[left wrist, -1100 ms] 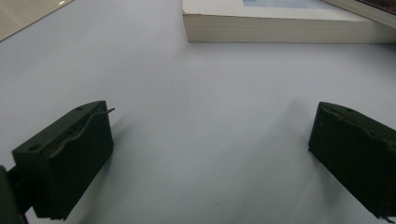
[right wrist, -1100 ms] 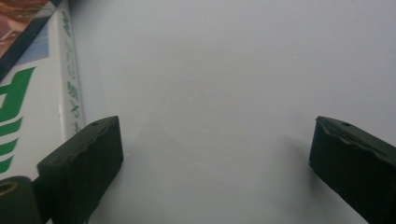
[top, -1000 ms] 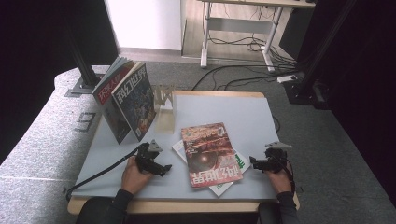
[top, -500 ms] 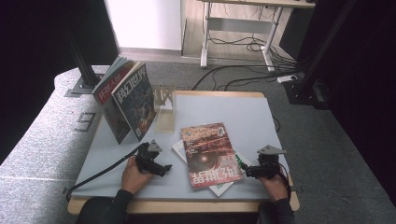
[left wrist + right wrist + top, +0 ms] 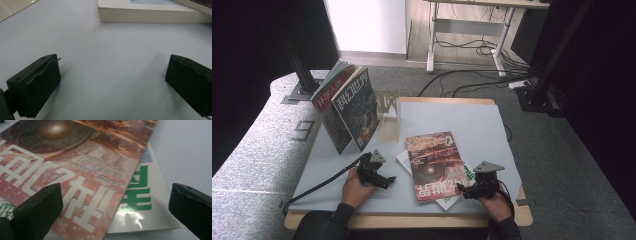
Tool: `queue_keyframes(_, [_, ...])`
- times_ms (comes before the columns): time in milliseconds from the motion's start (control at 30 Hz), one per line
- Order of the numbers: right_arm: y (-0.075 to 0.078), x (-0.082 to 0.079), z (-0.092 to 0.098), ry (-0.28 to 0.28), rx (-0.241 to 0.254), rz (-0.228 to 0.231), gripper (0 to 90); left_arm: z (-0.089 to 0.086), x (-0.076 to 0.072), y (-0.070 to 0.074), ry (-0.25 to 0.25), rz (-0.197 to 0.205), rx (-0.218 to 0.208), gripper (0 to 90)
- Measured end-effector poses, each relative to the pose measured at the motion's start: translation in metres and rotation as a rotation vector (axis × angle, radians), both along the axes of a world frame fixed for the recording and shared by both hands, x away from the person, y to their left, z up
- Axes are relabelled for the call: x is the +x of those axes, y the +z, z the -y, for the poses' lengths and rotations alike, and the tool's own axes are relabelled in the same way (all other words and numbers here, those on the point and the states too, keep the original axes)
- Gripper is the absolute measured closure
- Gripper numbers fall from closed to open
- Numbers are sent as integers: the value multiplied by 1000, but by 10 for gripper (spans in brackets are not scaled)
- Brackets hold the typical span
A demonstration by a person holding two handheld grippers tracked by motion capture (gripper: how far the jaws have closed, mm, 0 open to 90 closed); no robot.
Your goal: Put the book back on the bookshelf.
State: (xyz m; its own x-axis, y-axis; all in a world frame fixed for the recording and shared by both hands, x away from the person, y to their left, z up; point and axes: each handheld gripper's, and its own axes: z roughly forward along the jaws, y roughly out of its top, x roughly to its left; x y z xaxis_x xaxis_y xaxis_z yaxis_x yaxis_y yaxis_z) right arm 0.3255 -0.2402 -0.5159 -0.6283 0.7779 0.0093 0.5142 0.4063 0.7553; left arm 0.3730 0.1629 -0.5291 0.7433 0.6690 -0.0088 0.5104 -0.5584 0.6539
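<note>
- Right hand-held gripper (image 5: 468,191) lies low at the table's (image 5: 452,112) near edge, jaws apart, just beside the red magazine (image 5: 433,164)
- Left hand-held gripper (image 5: 387,181), jaws apart, rests on bare table
- A white magazine (image 5: 147,202) with green lettering is mostly hidden beneath the red one, whose white characters blur

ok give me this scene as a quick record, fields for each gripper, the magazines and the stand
left gripper: open, over bare table, left of the flat stack
right gripper: open, jaws over the red magazine's near corner
red magazine: lies flat on top of a white magazine
white magazine: green print, sticks out from under the red one
upright magazines: two, propped at the table's far left
clear stand: beside them
table: light grey top
</note>
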Motion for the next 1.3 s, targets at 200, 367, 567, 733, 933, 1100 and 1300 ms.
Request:
queue_keyframes(200, [-2, -8, -11, 45, 2, -9, 0, 0, 0, 0, 0, 0, -1, 0])
queue_keyframes(367, [-2, -13, -16, 68, 3, -12, 0, 0, 0, 0, 0, 0, -1, 0])
queue_keyframes(567, [-4, -15, -16, 107, -18, -21, 0, 0, 0, 0, 1, 0, -1, 0])
queue_keyframes(733, [-4, -14, -14, 100, -14, -26, 0, 0, 0, 0, 0, 0, 0, 0])
queue_keyframes(933, [-4, -13, -10, 76, -14, -25, 0, 0, 0, 0, 0, 0, 0, 0])
queue_keyframes(1100, [-4, -9, 1, 40, -6, -28, 0, 0, 0, 0, 0, -2, 0, 0])
queue_keyframes(1300, [-4, -6, 8, 6, -2, -21, 0, 3, 2, 2, -9, -16, -23, 0])
